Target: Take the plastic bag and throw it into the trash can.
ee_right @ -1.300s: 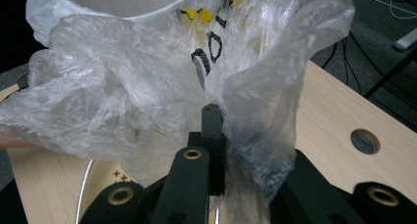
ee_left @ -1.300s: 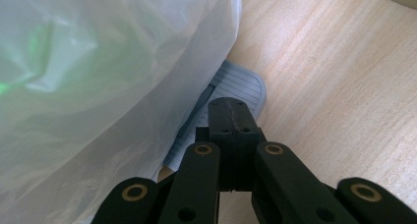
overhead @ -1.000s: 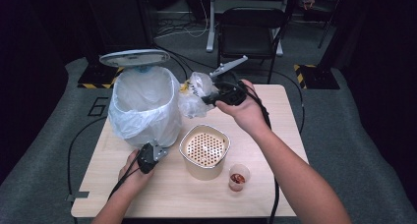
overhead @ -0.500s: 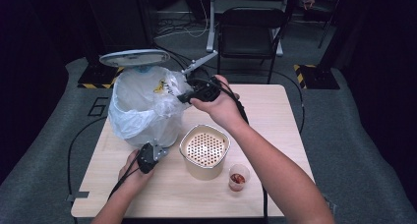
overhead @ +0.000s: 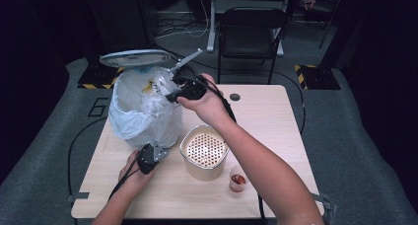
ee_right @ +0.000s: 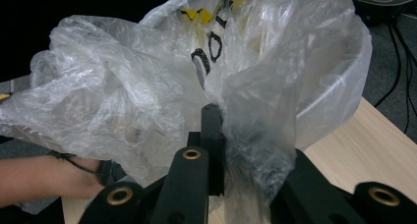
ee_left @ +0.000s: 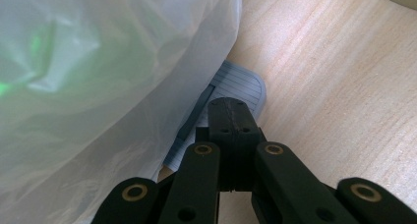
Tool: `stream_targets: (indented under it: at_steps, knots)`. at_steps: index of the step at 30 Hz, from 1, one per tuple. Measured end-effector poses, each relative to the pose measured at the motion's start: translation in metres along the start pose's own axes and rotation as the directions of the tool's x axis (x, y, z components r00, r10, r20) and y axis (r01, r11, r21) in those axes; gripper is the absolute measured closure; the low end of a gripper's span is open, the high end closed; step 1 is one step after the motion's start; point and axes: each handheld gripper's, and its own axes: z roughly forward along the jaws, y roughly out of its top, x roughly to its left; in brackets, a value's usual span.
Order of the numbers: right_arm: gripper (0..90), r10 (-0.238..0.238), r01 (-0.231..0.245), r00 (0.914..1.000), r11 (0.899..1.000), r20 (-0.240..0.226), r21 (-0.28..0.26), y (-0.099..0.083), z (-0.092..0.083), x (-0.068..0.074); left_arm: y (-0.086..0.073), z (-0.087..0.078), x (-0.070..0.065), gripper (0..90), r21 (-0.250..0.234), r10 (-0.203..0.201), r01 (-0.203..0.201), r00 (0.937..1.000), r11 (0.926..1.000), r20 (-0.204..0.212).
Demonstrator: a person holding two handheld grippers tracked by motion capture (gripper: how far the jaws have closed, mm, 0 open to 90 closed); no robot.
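A bin lined with a white plastic bag [overhead: 140,119] stands at the table's left, its grey lid [overhead: 134,58] raised. My right gripper [overhead: 170,95] hangs over the bin's mouth, shut on a crumpled clear plastic bag [ee_right: 147,96] that drapes over its jaws; in the right gripper view its tip [ee_right: 214,117] is half buried in the film, with the bin's rim [ee_right: 334,94] behind. My left gripper [overhead: 156,155] lies low at the bin's foot, shut. In the left gripper view its closed tip [ee_left: 231,117] rests on the grey ribbed pedal [ee_left: 241,84] under the bulging liner [ee_left: 98,76].
A beige pot with a perforated insert [overhead: 204,153] stands beside the bin near the table's middle. A small cup of red stuff [overhead: 237,180] sits at its front right. Bare wood [overhead: 266,111] lies to the right. A chair [overhead: 251,22] stands behind the table.
My right hand has carried the crumpled plastic leftward, from beside the bin to over its open mouth. The left hand has stayed at the pedal.
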Motion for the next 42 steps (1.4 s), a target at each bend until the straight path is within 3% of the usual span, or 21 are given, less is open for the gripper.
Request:
stream_targets:
  at_steps: [11, 12, 18, 21, 23, 31, 42]
  knots:
    - [82.9, 0.018, -0.018, 0.9998, 1.0, -0.009, 0.0, 0.012, 0.028, 0.001, 0.0, 0.0, 0.0, 90.0, -0.002, -0.002, 0.002, 1.0, 1.0, 0.0]
    - [82.8, 0.018, -0.018, 0.9998, 1.0, -0.011, 0.0, 0.013, 0.031, 0.001, -0.001, 0.001, -0.001, 90.0, -0.012, -0.003, 0.002, 0.9995, 0.9999, -0.031]
    - [82.6, 0.038, -0.038, 0.9993, 0.999, -0.007, -0.013, 0.02, 0.047, 0.002, -0.001, 0.001, -0.001, 90.0, -0.012, -0.004, 0.004, 0.9996, 0.9999, -0.029]
    - [82.4, 0.048, -0.047, 0.9988, 0.999, 0.009, -0.022, 0.024, 0.055, -0.001, -0.001, 0.001, -0.001, 90.0, -0.013, -0.004, 0.004, 0.9996, 0.9999, -0.028]
    - [82.3, 0.056, -0.055, 0.9983, 0.998, 0.016, -0.02, 0.025, 0.059, -0.003, 0.0, 0.0, 0.001, 90.0, -0.007, 0.003, -0.003, 1.0, 1.0, 0.007]
    - [81.7, 0.061, -0.06, 0.9964, 0.998, 0.058, -0.032, 0.029, 0.07, -0.006, 0.0, 0.001, 0.001, 90.0, -0.009, 0.002, -0.002, 1.0, 1.0, 0.004]
    - [77.9, 0.113, -0.109, 0.9892, 0.993, 0.093, -0.041, 0.031, 0.078, -0.007, 0.0, 0.0, 0.001, 90.0, -0.005, -0.003, 0.003, 1.0, 1.0, 0.006]
